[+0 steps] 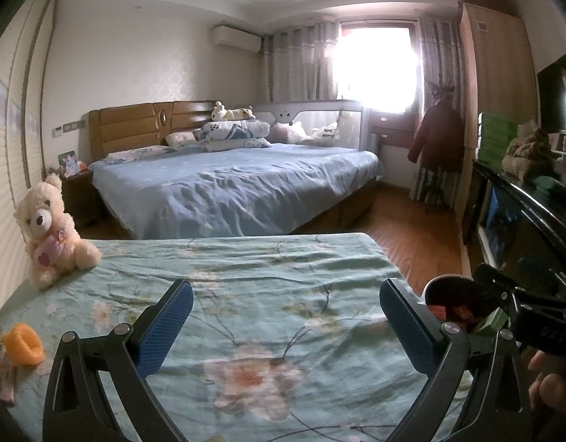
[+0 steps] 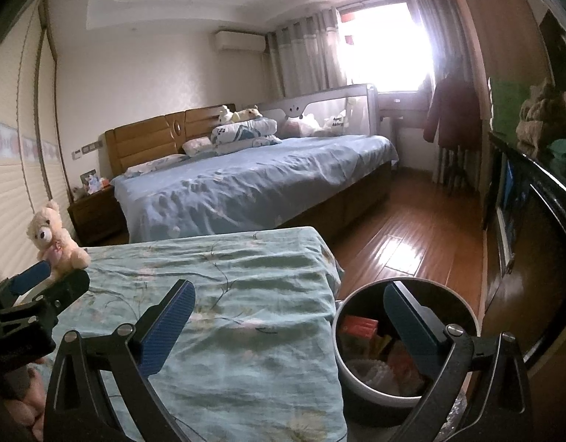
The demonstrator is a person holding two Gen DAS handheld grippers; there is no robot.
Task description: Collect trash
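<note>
Small bed (image 1: pixel 246 294) in foreground, teddy bear (image 1: pixel 49 228) seated at its far-left corner against the wall. Ring-shaped item (image 1: pixel 23 344) lies at the bed's left edge. Bin (image 2: pixel 404 346) stands on the floor just right of the small bed, trash inside. Large bed (image 1: pixel 238 180) is set behind, nightstand (image 1: pixel 78 195) to its left, pillows (image 1: pixel 231 134) stacked at the headboard. Cabinet (image 2: pixel 533 228) runs along the right wall.
</note>
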